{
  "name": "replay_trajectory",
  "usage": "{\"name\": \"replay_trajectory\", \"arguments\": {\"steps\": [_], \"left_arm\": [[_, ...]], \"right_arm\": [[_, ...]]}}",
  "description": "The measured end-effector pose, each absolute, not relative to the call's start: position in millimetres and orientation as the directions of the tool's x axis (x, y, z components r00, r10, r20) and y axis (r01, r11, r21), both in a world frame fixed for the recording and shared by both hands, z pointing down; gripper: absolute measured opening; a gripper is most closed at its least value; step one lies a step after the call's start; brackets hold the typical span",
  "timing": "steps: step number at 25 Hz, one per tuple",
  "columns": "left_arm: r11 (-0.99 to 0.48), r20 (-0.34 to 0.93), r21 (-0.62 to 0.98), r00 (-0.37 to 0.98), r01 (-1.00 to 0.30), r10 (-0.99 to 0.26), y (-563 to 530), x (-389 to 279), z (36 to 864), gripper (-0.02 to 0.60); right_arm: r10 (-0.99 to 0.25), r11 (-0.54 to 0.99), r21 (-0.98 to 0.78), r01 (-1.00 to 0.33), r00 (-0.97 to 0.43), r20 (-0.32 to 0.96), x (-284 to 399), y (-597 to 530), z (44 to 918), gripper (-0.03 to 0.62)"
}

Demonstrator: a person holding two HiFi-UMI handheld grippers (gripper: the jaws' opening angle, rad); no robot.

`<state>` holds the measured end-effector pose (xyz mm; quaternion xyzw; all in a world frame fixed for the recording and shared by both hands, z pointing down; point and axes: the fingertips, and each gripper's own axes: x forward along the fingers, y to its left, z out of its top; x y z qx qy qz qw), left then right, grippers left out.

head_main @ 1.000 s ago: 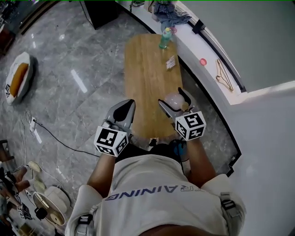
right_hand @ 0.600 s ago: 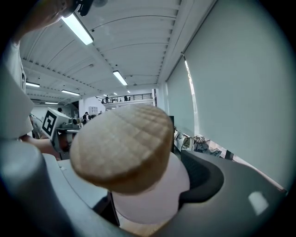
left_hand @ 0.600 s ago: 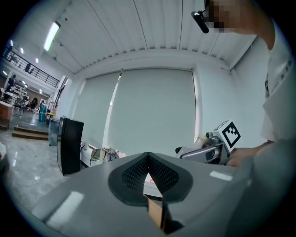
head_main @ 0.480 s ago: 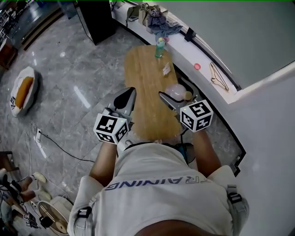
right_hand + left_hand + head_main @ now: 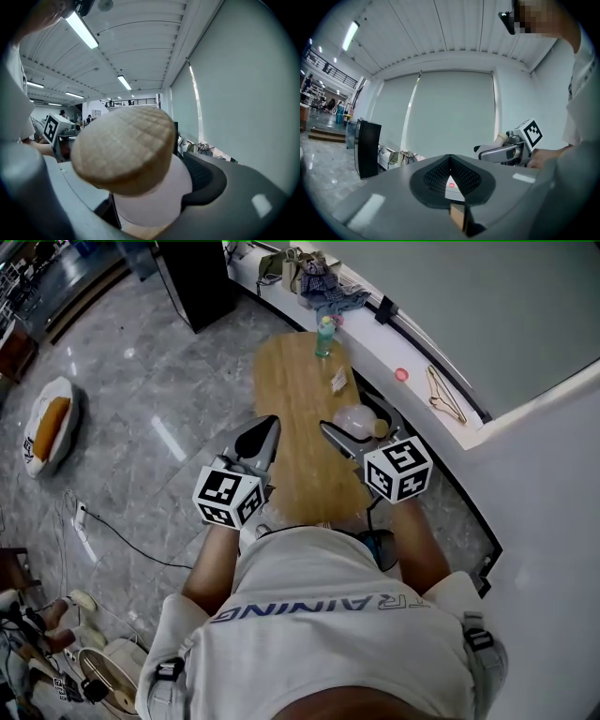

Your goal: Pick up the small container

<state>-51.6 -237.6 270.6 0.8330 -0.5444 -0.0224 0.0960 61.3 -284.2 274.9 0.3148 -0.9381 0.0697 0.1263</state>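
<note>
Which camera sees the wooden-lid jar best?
The right gripper view: the small container fills it, gripped by the right gripper. The head view shows it tiny; the left gripper view barely a sliver.

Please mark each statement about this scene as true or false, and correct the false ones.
1. The right gripper grips the small container between its jaws. True.
2. The container has a blue plastic lid. False: the lid is light brown and looks like wood.
3. The left gripper has its jaws together and holds nothing. True.
4. A green bottle lies on its side at the near end of the table. False: the green bottle stands upright at the far end of the wooden table.
5. A clothes hanger lies on the white ledge beside the table. True.
</note>
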Motion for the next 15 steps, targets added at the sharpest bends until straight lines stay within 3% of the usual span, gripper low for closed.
{"name": "replay_trajectory", "arguments": {"steps": [15], "left_arm": [[-0.386,0.064,0.168,0.401,-0.907,-0.914,-247.1,-54.0,270.7,0.000]], "right_arm": [[-0.577,0.793,-0.043,-0.608,-0.772,0.266,59.2,-289.2,272.5,0.433]]}}
